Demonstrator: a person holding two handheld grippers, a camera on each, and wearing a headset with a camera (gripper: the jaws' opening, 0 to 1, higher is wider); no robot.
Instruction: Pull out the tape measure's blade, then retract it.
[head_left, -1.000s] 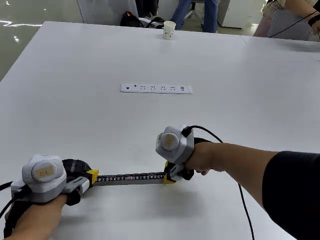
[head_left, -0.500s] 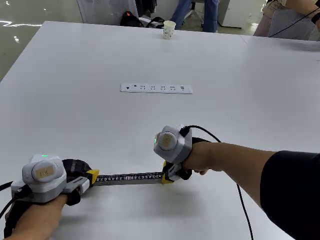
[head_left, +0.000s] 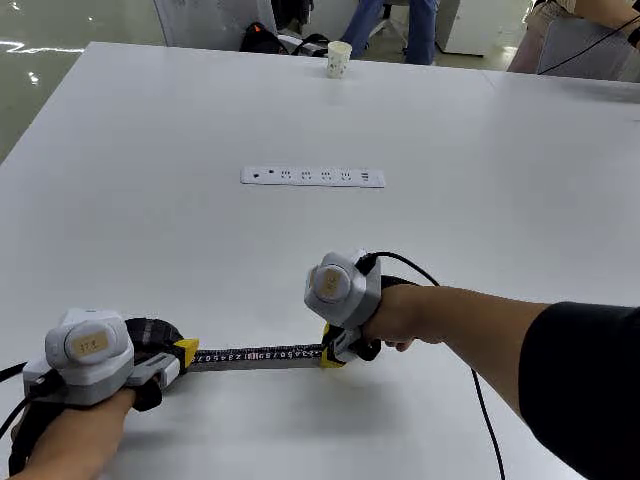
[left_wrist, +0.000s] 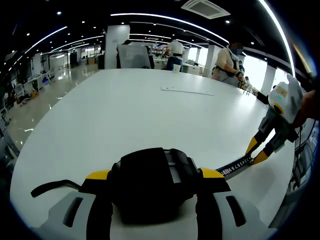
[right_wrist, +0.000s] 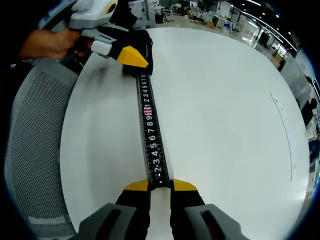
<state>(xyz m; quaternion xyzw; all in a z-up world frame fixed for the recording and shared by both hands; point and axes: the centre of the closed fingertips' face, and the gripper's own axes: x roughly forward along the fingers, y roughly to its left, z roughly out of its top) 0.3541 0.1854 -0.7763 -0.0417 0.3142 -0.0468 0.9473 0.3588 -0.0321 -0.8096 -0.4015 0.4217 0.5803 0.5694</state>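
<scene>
You work at a broad white table (head_left: 480, 150) with a white power strip (head_left: 312, 177) mid-frame and a paper cup (head_left: 339, 59) at its far edge in the head view, glossy floor (head_left: 30, 70) at upper left, and long ceiling light strips (left_wrist: 150, 15) arcing across the top of the left gripper view.

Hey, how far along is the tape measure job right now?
Done: blade is pulled partway out across the table. In hand: left gripper clamps the case, right gripper pinches the blade's tip. Remaining: feeding the blade back into the case.
</scene>
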